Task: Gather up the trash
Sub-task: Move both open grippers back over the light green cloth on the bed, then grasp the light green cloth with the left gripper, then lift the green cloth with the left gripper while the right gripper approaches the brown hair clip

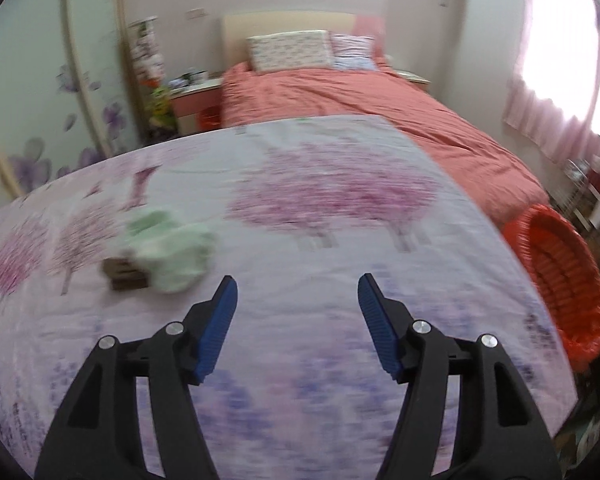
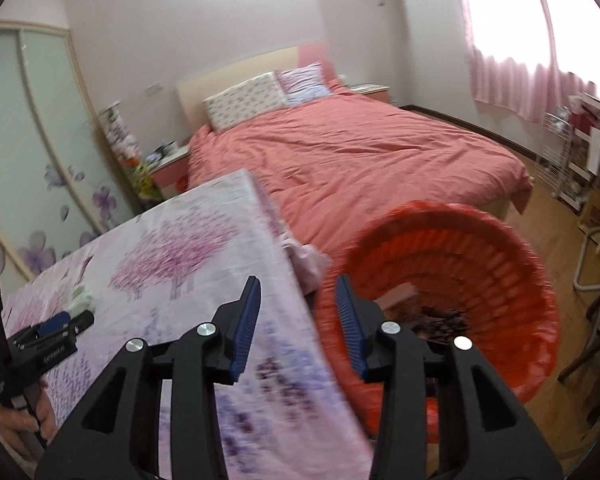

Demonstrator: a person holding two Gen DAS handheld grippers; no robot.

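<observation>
A crumpled pale green tissue wad (image 1: 170, 254) and a small brown cardboard piece (image 1: 124, 276) lie on the flowered tablecloth (image 1: 320, 208), left of and just beyond my left gripper (image 1: 296, 292), which is open and empty above the cloth. My right gripper (image 2: 298, 296) is open and empty over the table's right edge, beside the red basket (image 2: 480, 248) lined with a red bag; brown scraps (image 2: 436, 316) lie inside it. The basket also shows in the left wrist view (image 1: 560, 272). The left gripper shows at the far left of the right wrist view (image 2: 66, 322).
A bed with a salmon cover (image 2: 360, 152) stands behind the table. A nightstand (image 1: 196, 96) and a flowered wardrobe (image 1: 40, 112) are on the left. A wire rack (image 2: 560, 160) and a chair frame (image 2: 588, 268) stand on the right. Pink cloth (image 2: 304, 260) hangs off the table corner.
</observation>
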